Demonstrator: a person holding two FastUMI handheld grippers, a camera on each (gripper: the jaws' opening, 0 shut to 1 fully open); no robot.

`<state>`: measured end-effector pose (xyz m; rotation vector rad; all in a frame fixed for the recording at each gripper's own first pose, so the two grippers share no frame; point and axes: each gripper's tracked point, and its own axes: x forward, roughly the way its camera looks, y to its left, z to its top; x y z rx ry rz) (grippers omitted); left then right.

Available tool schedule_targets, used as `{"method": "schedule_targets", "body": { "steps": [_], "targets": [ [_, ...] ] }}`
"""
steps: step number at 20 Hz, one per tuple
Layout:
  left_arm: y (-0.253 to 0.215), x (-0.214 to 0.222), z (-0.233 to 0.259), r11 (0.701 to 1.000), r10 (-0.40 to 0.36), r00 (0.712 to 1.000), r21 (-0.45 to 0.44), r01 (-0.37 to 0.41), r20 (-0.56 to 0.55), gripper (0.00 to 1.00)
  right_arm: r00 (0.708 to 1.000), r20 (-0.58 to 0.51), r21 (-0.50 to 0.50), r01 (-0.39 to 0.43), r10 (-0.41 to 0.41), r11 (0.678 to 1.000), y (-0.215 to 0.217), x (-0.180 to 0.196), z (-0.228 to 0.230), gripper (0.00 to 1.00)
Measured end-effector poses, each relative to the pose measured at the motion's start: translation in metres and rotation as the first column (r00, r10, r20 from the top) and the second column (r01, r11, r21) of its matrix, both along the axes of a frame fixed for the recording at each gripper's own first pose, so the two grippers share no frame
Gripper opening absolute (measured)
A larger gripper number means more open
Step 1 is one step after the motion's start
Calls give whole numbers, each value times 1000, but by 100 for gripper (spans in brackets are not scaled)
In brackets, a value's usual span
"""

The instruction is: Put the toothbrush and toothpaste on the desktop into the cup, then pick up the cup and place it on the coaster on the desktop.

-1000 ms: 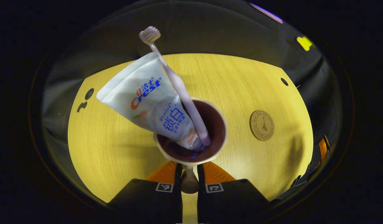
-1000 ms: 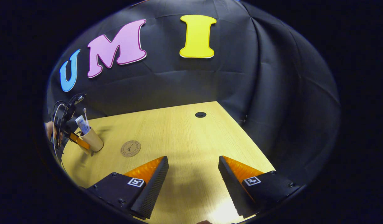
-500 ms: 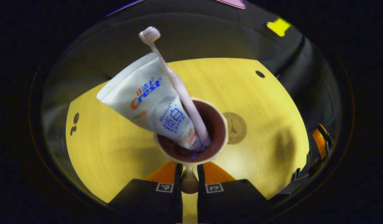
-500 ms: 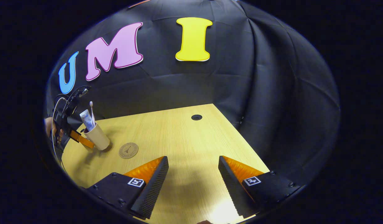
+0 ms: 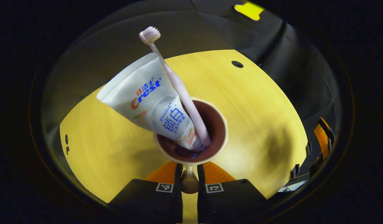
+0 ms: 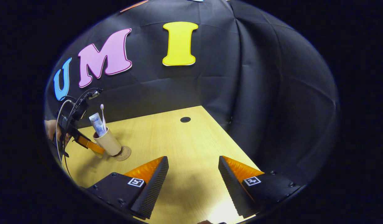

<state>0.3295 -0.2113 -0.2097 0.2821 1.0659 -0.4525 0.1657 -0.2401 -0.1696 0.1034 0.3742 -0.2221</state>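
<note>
A beige cup (image 5: 221,123) with a dark inside holds a white toothpaste tube (image 5: 141,93) and a pale pink toothbrush (image 5: 175,82), both leaning out to the left. My left gripper (image 5: 189,168) is shut on the cup's small handle (image 5: 189,182). In the right gripper view the cup (image 6: 108,143) is tilted and its base is over the left part of the round brown coaster (image 6: 126,153); I cannot tell if they touch. The left gripper (image 6: 87,143) holds the cup from the left. My right gripper (image 6: 193,177) is open over bare table.
The wooden table (image 6: 179,140) has a round cable hole (image 6: 185,119) near its back edge, also seen as the hole (image 5: 237,64). Black cloth walls stand close behind and to the right. A hand (image 6: 49,129) holds the left gripper.
The left gripper has carried the cup to the right until it is over the coaster, which has slid out of sight under the cup in the left gripper view. The right gripper stays open.
</note>
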Motion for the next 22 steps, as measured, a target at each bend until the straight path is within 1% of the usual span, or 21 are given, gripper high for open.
{"method": "schedule_targets", "body": {
  "steps": [1, 2, 3, 4, 5, 6, 8, 9, 10, 12, 13, 14, 15, 16, 17, 19, 20, 21, 22],
  "targets": [
    [-5, 0, -1, 1000, -10, 1000, 7, 10, -2, 27, 1000, 0, -1, 7, -7, 1000, -3, -3, -1, 99],
    [-10, 0, -2, 1000, -22, 1000, 14, 22, -5, 23, 1000, -2, 0, 15, -15, 1000, -8, -6, -2, 99],
    [-15, 1, -5, 999, -32, 999, 20, 32, -9, 27, 1000, -6, 3, 23, -23, 1000, -11, -9, -3, 99],
    [-19, 2, -8, 999, -36, 999, 28, 37, -12, 23, 1000, -9, 9, 30, -30, 1000, -13, -11, -5, 99],
    [-19, 2, -11, 999, -36, 999, 38, 37, -16, 27, 999, -12, 13, 35, -35, 999, -15, -13, -6, 99],
    [-23, 5, -15, 998, -30, 999, 47, 31, -22, 23, 999, -14, 15, 40, -39, 999, -16, -15, -7, 99],
    [-33, 13, -18, 999, -20, 1000, 38, 21, -23, 24, 999, -10, 16, 40, -40, 999, -17, -17, -7, 99],
    [-20, 9, -12, 999, -19, 999, 40, 20, -26, 24, 999, -10, 14, 38, -38, 999, -17, -17, -7, 99],
    [-22, 9, -12, 999, -19, 1000, 46, 20, -22, 25, 999, -11, 14, 34, -34, 999, -17, -17, -8, 99],
    [-34, 3, -15, 999, -16, 1000, 46, 17, -20, 28, 1000, -14, 16, 25, -25, 1000, -14, -17, -8, 99],
    [-41, 0, -11, 999, -9, 1000, 40, 10, -17, 33, 1000, -13, 17, 21, -20, 1000, -12, -16, -8, 99],
    [-43, 0, -10, 999, -2, 1000, 34, 3, -8, 30, 1000, -10, 17, 15, -15, 1000, -9, -15, -7, 99],
    [-45, -6, -3, 1000, 0, 1000, 23, 0, 2, 26, 1000, -8, 16, 8, -8, 1000, -7, -16, -6, 99],
    [-45, -12, 8, 1000, 2, 1000, 14, -2, 21, 35, 1000, -6, 13, 0, 0, 1000, -4, -15, -5, 99],
    [-41, -8, 13, 1000, 3, 999, 8, -3, 40, 41, 1000, -5, 10, -7, 7, 1000, -2, -15, -5, 99],
    [-36, -8, 29, 1000, 11, 996, -2, -11, 85, 68, 1000, -2, 10, -22, 22, 1000, 5, -15, -2, 99],
    [-30, -11, 38, 1000, 24, 994, -11, -23, 105, 91, 999, 0, 9, -32, 32, 999, 10, -14, 0, 99],
    [-26, -12, 46, 999, 48, 991, -23, -46, 127, 100, 999, 4, 6, -42, 42, 999, 14, -14, 3, 99],
    [-18, -15, 56, 997, 74, 986, -39, -69, 148, 99, 999, 10, 2, -53, 53, 999, 19, -14, 6, 99]
  ]
}}
